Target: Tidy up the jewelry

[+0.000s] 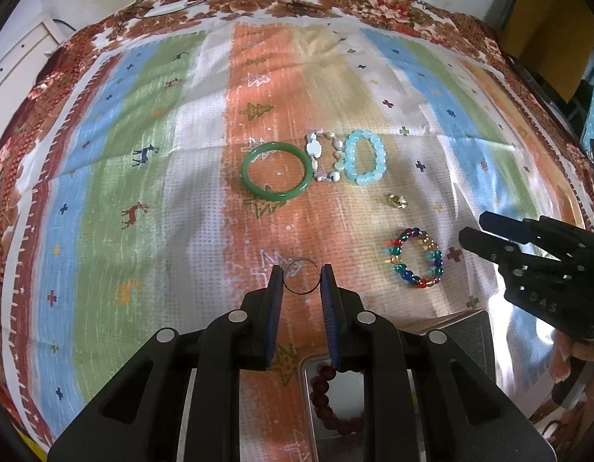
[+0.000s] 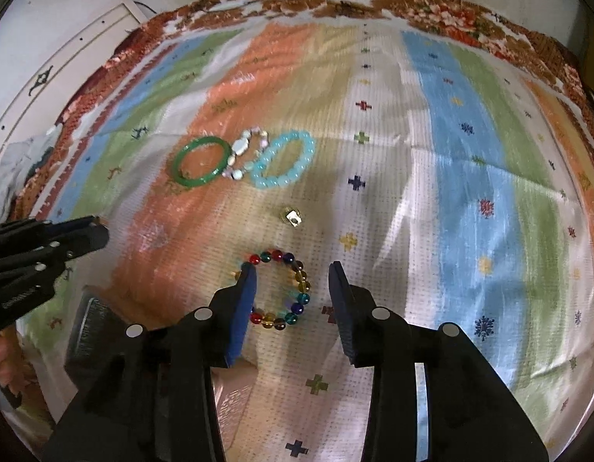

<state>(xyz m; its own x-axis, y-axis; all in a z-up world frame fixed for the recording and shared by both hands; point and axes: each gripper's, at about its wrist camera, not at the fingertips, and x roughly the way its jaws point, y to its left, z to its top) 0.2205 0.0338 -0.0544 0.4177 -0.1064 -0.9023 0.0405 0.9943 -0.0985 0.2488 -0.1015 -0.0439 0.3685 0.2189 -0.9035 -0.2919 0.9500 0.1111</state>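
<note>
My left gripper (image 1: 301, 275) is shut on a thin wire ring (image 1: 301, 276), held between its pads above the cloth. A green bangle (image 1: 277, 170), a pale stone bracelet (image 1: 324, 156) and a light blue bead bracelet (image 1: 364, 157) lie in a row further out. A small gold ring (image 1: 398, 201) lies nearer. A multicoloured bead bracelet (image 1: 415, 257) lies at the right. My right gripper (image 2: 293, 273) is open just above that multicoloured bracelet (image 2: 293, 292), its left finger (image 2: 243, 300) over the bracelet's left edge. The bangle (image 2: 202, 160), the blue bracelet (image 2: 283, 158) and the gold ring (image 2: 292, 216) lie beyond.
A striped patterned cloth (image 1: 143, 154) covers the table. An open jewelry box (image 1: 335, 404) with a dark red bead bracelet (image 1: 328, 400) inside sits under my left gripper; its dark lid (image 2: 91, 327) shows at the left of the right wrist view. The wall lies behind.
</note>
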